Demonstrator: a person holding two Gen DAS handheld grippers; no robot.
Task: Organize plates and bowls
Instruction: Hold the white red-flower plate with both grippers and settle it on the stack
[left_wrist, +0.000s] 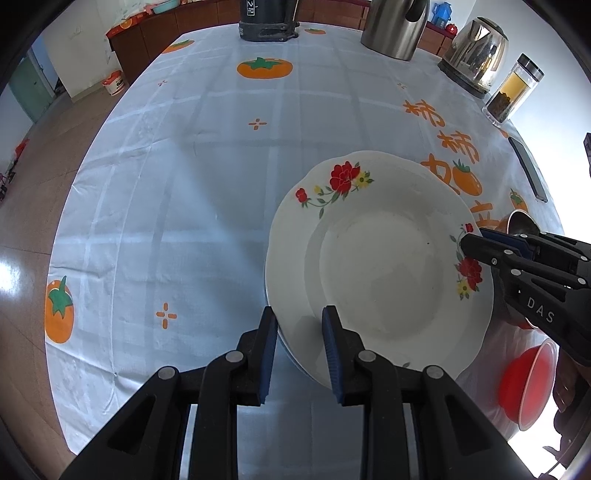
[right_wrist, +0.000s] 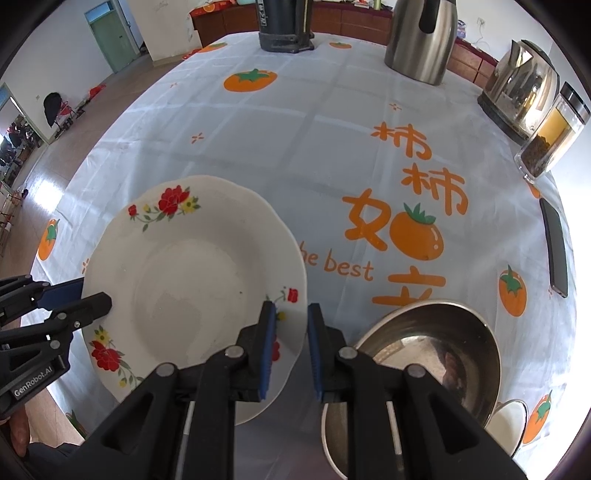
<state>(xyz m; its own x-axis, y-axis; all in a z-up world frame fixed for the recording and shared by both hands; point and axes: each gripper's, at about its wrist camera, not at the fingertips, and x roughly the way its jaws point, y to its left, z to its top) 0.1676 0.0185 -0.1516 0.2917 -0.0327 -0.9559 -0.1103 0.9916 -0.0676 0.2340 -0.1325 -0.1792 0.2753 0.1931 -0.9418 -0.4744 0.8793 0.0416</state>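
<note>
1. Your left gripper straddles the near-left rim of the white floral plate; one blue pad lies outside the rim, the other over the plate's inner face. The jaws are partly closed around the rim, and pad contact with it appears made.
2. Your right gripper straddles the opposite rim of the same plate, its left pad over the plate and its right pad outside the edge. The jaws are narrow, clamped on the rim.
3. From the left wrist view, the right gripper enters at the plate's far right edge, its tips touching the rim beside a red flower.
4. The plate is held between both grippers above the persimmon-print tablecloth. Whether it rests on another dish beneath cannot be told.
5. A stainless steel bowl sits just right of your right gripper, tilted, with a second metal rim under it.
6. A red plastic bowl lies beyond the plate's near right.
7. Ahead of both grippers, well apart: a steel thermos jug, an electric kettle, a glass jar and a phone.
</note>
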